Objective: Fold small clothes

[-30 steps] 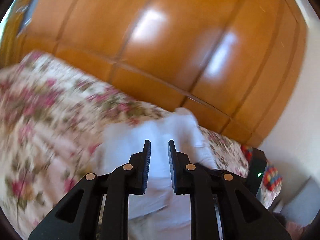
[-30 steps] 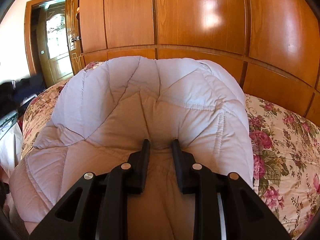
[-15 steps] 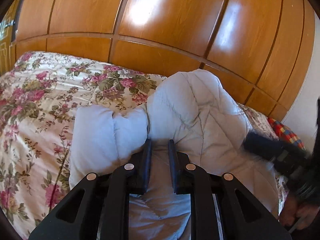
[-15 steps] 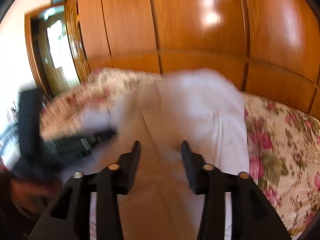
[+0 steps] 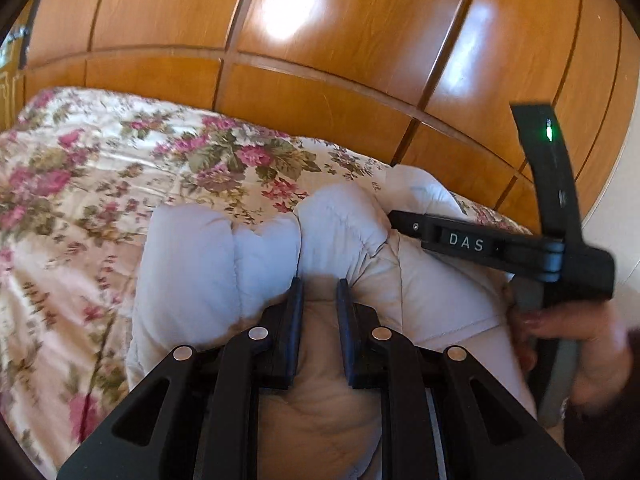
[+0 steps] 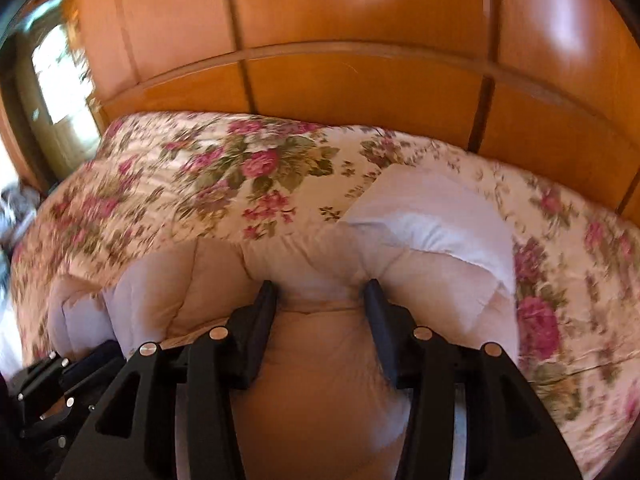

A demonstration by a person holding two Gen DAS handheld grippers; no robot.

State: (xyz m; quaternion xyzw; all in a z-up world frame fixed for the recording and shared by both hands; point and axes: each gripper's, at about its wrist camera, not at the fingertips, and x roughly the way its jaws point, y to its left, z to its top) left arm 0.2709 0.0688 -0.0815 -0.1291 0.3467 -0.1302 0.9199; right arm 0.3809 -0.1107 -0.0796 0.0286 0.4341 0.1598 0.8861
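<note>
Jacket (image 5: 352,236), pale lilac and quilted, is bunched on the floral bedspread (image 5: 120,184) of a bed set against wooden panels (image 5: 320,40). In the left wrist view, a fold of it is pinched between the narrow fingers of the left gripper (image 5: 319,285); the right gripper (image 5: 480,244) is seen at its far side, held by a hand (image 5: 576,344). In the right wrist view, the fingers of the right gripper (image 6: 321,286) are spread wide, with jacket (image 6: 420,240) fabric lying between them.

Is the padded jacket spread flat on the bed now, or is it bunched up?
Bunched up. The padded jacket bulges in puffy folds on the floral bedspread, between the left gripper fingers.
</note>
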